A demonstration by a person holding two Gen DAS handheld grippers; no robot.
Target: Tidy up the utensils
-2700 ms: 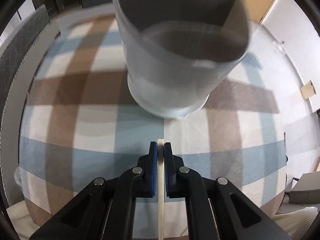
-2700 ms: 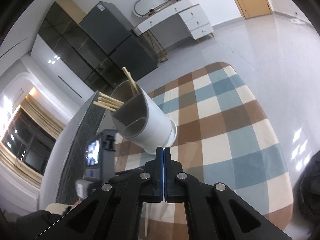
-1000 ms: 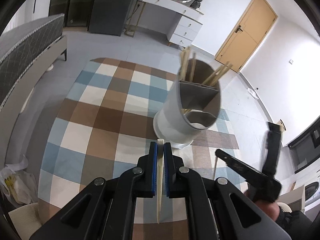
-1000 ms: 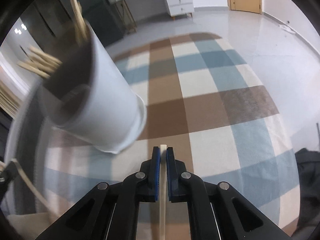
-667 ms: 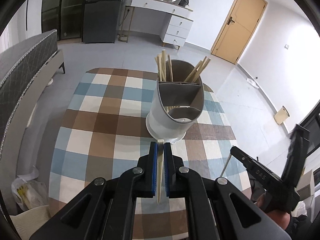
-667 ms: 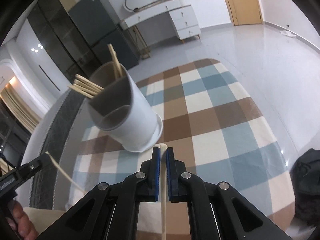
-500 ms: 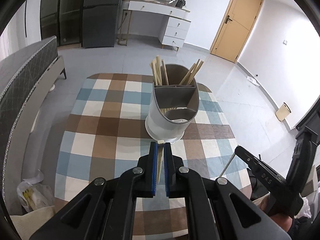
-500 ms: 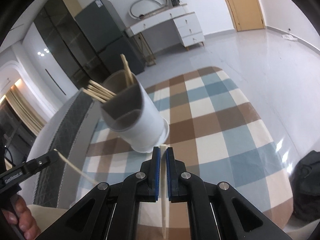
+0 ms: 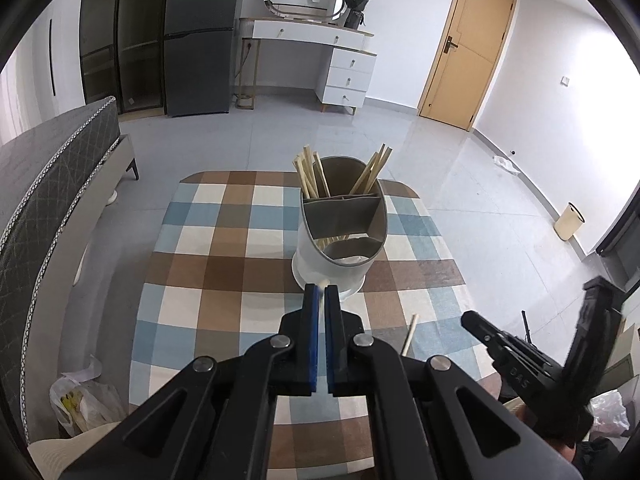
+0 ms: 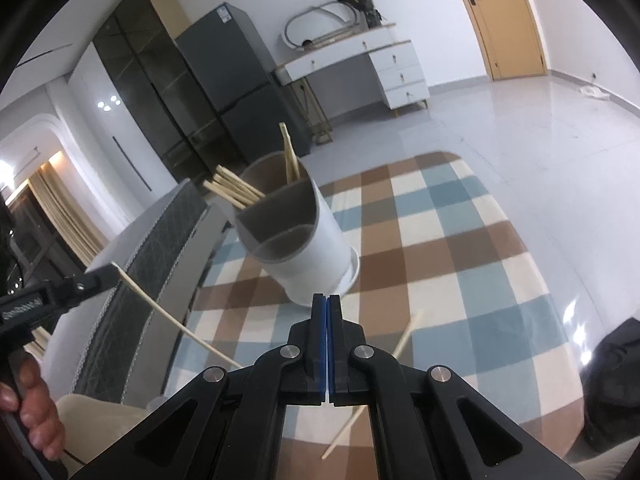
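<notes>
Left wrist view, left gripper [image 9: 321, 294]: clamped on one chopstick [image 9: 323, 282], tip aimed at the holder's mouth.
Right gripper [image 10: 326, 303]: pads together; loose chopstick [image 10: 404, 340] lies beneath on the bench [image 10: 460, 280].
Holder [image 9: 340, 236], frame centre: upright, chopsticks in rear compartments.

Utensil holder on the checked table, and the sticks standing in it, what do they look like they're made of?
Utensil holder: probably plastic, matte white outside, grey inside; smooth moulded walls and thin dividers suggest it. Sticks: likely bamboo or pale wood, unvarnished-looking; even tan colour, squared ends.
</notes>
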